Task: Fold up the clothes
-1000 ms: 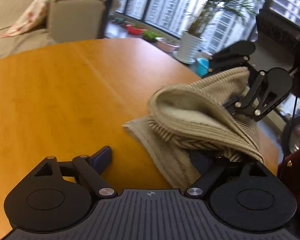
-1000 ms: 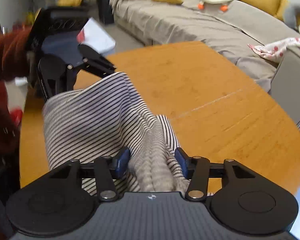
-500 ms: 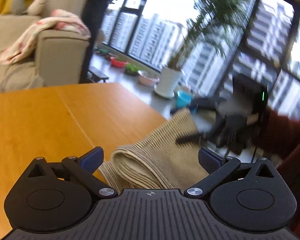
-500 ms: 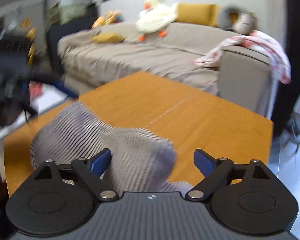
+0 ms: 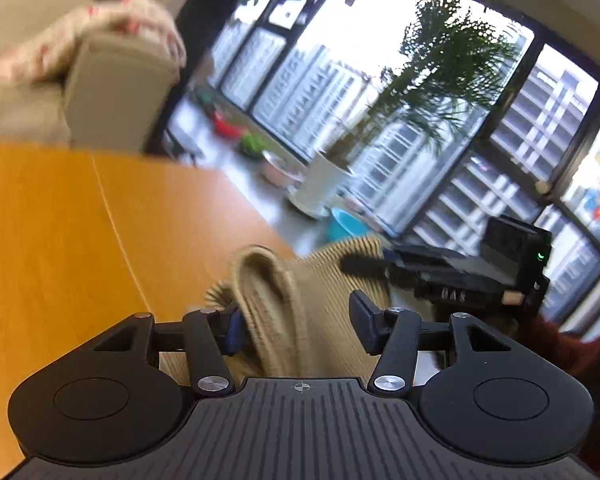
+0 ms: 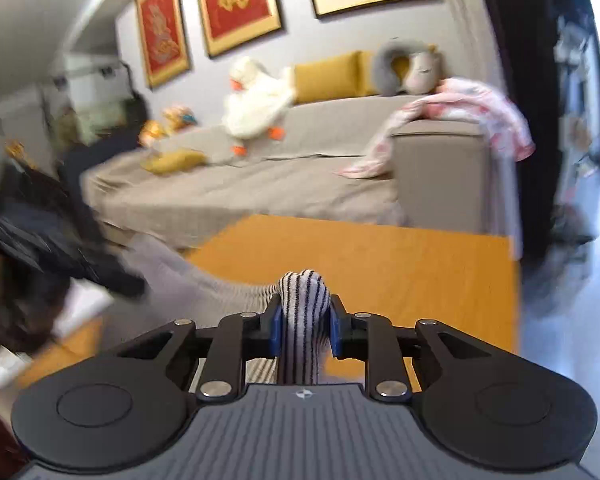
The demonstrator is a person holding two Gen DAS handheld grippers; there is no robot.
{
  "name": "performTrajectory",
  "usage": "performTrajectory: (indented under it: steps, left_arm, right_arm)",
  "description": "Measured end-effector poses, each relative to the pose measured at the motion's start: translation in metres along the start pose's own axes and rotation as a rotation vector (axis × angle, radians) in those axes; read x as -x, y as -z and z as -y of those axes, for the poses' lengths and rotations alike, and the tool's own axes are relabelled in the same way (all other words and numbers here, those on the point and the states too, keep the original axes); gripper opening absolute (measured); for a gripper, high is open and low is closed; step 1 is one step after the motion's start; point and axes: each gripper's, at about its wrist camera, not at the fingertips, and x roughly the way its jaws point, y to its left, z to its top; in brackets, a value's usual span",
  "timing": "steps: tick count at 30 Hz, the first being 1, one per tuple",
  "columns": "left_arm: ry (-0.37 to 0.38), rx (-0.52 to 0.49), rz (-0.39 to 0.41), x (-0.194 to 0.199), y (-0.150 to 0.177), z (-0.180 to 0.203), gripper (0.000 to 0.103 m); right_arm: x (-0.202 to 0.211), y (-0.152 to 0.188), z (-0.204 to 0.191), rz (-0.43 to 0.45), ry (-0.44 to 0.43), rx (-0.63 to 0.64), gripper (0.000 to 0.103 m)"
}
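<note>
Striped cloth (image 6: 305, 308) is being pinched tightly by the right gripper (image 6: 303, 330) above the table (image 6: 400, 264). Left gripper (image 5: 298, 320) is standing wide apart around a loose fold, not clamping it.

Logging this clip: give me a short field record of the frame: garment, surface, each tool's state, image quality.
garment: striped knit garment, bunched, partly lifted off the table
surface: orange wooden table
left tool: fingers apart, a fold of the garment lying between them, not pinched
right tool: closed on a wad of the garment
background: beige sofa, potted plant by the window
image quality: motion blur in both views, edges of the garment unclear
</note>
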Motion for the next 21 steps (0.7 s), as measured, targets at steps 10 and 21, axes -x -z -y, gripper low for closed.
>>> performTrajectory:
  steps: [10, 21]
  left_arm:
    - [-0.208, -0.06, -0.119, -0.043, 0.016, -0.012, 0.08]
    - [-0.117, -0.12, 0.118, 0.026, 0.004, 0.008, 0.094]
  right_arm:
    - [-0.015, 0.034, 0.006, -0.049, 0.15, -0.01, 0.038]
    - [-0.015, 0.026, -0.013, -0.027, 0.057, -0.055, 0.044]
